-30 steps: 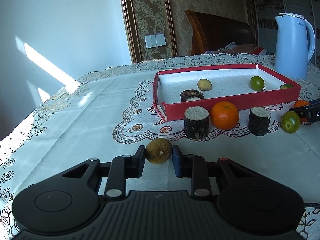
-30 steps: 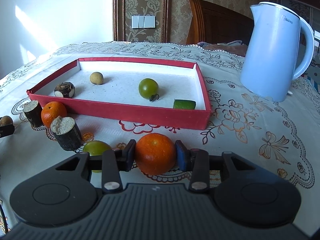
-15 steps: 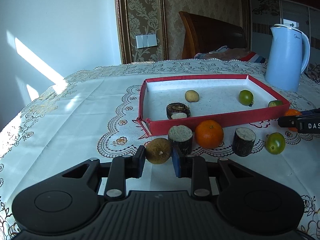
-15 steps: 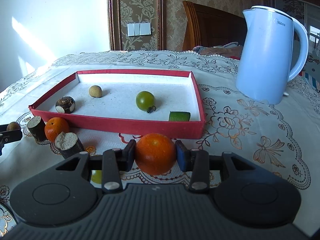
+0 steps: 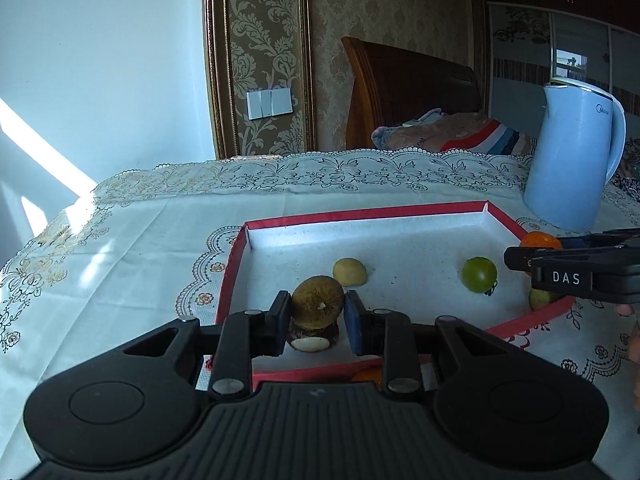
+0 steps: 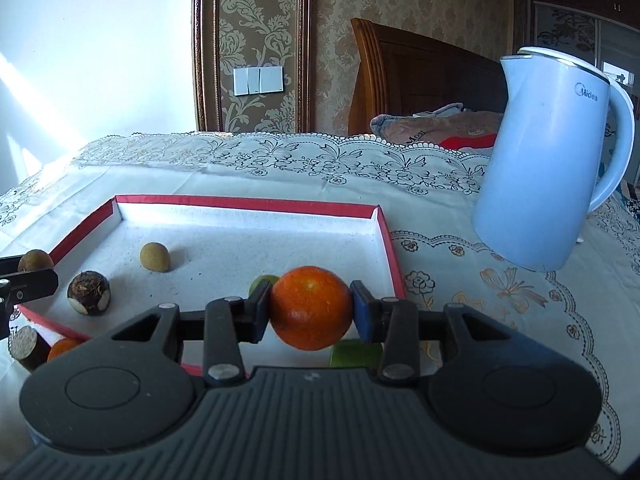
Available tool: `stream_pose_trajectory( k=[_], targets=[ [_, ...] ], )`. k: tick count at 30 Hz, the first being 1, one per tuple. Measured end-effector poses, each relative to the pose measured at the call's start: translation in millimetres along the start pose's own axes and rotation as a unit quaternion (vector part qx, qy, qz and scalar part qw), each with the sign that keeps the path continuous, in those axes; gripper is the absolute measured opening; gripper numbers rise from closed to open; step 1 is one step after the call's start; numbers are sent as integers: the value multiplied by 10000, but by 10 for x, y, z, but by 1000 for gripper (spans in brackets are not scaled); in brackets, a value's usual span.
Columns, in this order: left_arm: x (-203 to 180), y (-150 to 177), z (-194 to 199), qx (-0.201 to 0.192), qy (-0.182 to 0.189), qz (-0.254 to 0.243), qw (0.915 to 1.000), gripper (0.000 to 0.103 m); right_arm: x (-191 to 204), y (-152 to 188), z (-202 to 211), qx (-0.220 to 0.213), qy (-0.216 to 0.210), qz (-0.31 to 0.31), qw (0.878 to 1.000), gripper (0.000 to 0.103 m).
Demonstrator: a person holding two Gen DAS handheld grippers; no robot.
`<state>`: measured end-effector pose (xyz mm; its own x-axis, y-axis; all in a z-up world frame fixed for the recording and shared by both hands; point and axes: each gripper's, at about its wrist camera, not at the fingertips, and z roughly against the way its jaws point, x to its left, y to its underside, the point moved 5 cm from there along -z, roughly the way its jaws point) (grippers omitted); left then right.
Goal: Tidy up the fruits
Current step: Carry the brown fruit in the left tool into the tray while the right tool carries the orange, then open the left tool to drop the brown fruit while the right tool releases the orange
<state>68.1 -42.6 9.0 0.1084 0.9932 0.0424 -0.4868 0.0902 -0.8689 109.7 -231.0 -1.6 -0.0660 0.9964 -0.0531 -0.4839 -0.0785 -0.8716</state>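
Note:
My left gripper (image 5: 316, 322) is shut on a small brown round fruit (image 5: 317, 306) and holds it above the near left part of the red tray (image 5: 360, 213). My right gripper (image 6: 311, 312) is shut on an orange (image 6: 311, 307) and holds it over the tray's (image 6: 248, 201) near right part. Inside the tray lie a pale yellow fruit (image 5: 349, 271), a green tomato (image 5: 479, 274), a dark taro piece (image 6: 88, 293) and a green piece (image 6: 354, 354). The taro piece (image 5: 312, 342) sits right under the left gripper.
A light blue kettle (image 6: 550, 160) stands right of the tray on the lace tablecloth (image 5: 132, 232). A second orange (image 6: 62, 349) and a dark cut stalk piece (image 6: 26, 346) lie outside the tray's near left edge. A wooden headboard (image 5: 408, 92) stands behind the table.
Both grippers have risen and moved forward from the tablecloth to above the tray, each still holding its fruit. The loose fruits in front of the tray have dropped below the view.

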Motion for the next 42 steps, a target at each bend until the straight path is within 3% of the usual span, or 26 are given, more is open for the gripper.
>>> stream_pose_trajectory(
  k=[8,22,35,42],
  targets=[
    [-75,-220,-480,95,-126,97,9998,28,-47,-114,-393,199,107,-158,9996,39],
    [26,-250,-969,398,-409,427,9975,28,-83,-160,-897,524,296,-175,9980,39],
    [42,-244,-1054,681,-453,511,9953,28,-74,-138,-946,624,253,-145,9976,39],
    [-5,-243,-1035,602,-525,348,9962,28,-87,-138,-947,638,225,-172,9976,39]
  ],
)
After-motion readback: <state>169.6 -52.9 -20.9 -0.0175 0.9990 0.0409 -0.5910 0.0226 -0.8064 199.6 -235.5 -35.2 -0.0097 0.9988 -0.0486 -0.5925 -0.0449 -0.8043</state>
